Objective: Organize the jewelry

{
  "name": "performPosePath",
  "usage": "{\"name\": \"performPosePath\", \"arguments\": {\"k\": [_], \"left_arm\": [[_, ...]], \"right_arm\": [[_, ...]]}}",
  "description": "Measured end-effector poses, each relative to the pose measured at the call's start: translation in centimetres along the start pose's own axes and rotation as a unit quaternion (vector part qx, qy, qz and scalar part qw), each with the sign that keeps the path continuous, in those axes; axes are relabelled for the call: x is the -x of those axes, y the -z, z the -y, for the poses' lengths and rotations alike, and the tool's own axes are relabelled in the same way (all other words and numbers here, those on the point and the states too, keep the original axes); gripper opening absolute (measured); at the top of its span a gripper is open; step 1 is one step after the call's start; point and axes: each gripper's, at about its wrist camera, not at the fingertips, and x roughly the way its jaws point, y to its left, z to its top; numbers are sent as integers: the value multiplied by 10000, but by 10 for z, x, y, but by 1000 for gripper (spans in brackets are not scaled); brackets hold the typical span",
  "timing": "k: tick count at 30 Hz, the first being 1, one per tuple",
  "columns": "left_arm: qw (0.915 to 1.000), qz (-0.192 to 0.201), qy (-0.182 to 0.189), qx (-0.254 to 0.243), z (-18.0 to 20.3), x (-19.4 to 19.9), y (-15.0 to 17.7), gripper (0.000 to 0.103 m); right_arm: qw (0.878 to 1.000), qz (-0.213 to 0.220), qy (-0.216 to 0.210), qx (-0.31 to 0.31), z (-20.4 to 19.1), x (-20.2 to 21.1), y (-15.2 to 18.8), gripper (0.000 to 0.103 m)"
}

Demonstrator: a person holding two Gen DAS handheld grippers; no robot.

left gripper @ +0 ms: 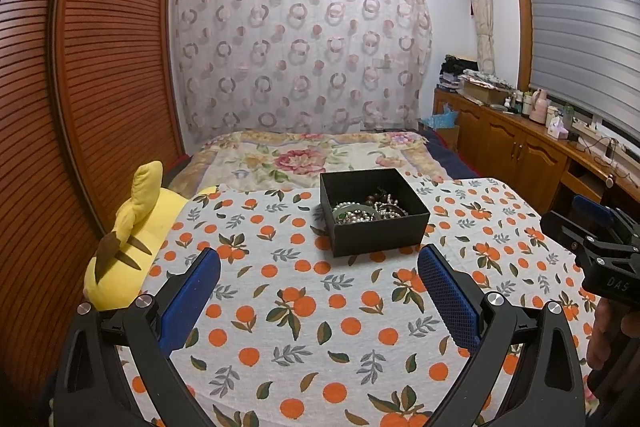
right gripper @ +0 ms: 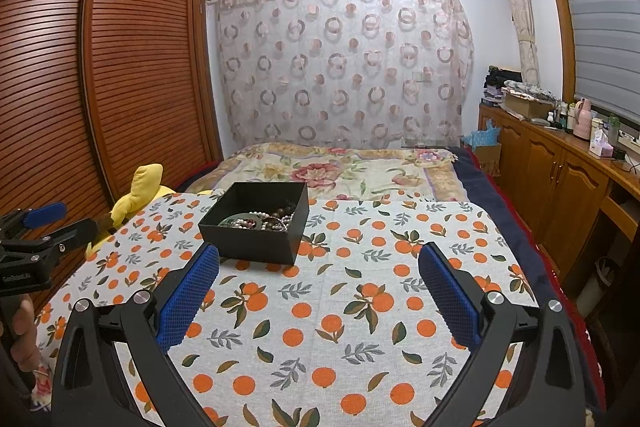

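Both tools released, holding nothing: left tool [left gripper: 319, 277], right tool [right gripper: 319, 275]. Black box [left gripper: 380, 227] of jewelry [left gripper: 366, 211] sits on orange-print cloth [left gripper: 320, 327].

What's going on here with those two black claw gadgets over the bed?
A person holds a hand-held gripper in each hand to sort jewelry. The left hand-held gripper and the right hand-held gripper are both open and empty, above the orange-print cloth. The jewelry lies tangled in the open black box; nothing is taken out yet.
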Motion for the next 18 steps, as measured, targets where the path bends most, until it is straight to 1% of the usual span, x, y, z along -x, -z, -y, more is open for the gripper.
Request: {"name": "performPosePath", "arguments": {"k": [18], "left_arm": [[10000, -3, -8, 1, 1, 0, 2, 95]], "right_arm": [[10000, 8, -1, -5, 1, 0, 1, 101]]}}
